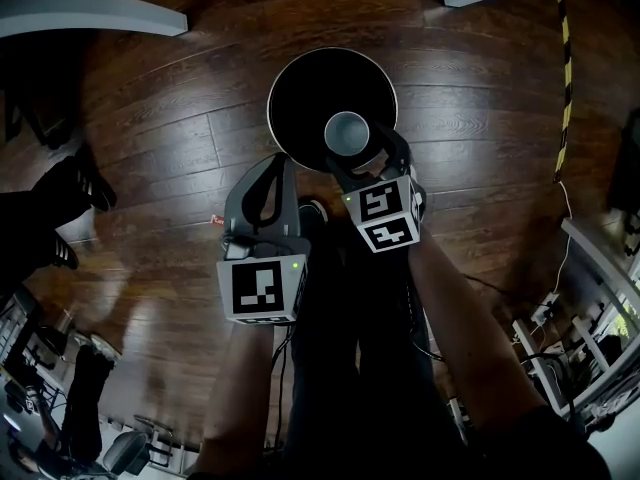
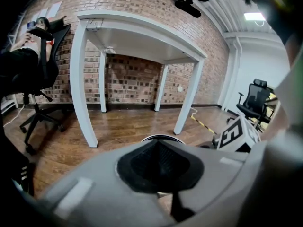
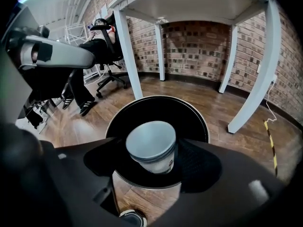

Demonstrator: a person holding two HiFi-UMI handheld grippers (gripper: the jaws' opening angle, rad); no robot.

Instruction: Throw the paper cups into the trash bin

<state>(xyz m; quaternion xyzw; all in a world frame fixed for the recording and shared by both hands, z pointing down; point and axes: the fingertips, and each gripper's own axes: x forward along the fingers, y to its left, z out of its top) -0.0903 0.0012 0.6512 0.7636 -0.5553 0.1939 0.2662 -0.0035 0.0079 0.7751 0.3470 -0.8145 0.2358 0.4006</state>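
Dark jaws of the right gripper (image 3: 156, 145) fill the foreground of the right gripper view, spread wide, with a paper cup (image 3: 151, 150) standing between them; its broad, round grey end faces up and its body narrows downward in the picture; black bin interior shows in the gap between the cup and the jaw on the picture's left, while on the other side the cup sits just beside the pad, and whether it touches there I cannot tell; directly below and behind the cup opens the round black trash bin (image 3: 196, 122), with the cup over the near part of its mouth; in the head view the cup lies inside the bin's circle, toward the rim nearest the person, framed by the two jaw tips; the left gripper (image 2: 158, 148), just beside the right one and short of the bin, has its grey jaws pressed together with nothing between them, its tip aimed at the bin's pale rim; each gripper carries a marker cube (image 1: 381, 215) at its back; the bin stands on a dark wooden floor (image 1: 170, 118), near the white legs of a table (image 3: 129, 56) set against a brick wall (image 3: 199, 46); a yellow-and-black striped strip (image 1: 566, 78) runs along the floor well to the right; a seated person's black shoes (image 1: 85, 183) show to the left, by an office chair (image 2: 42, 119).
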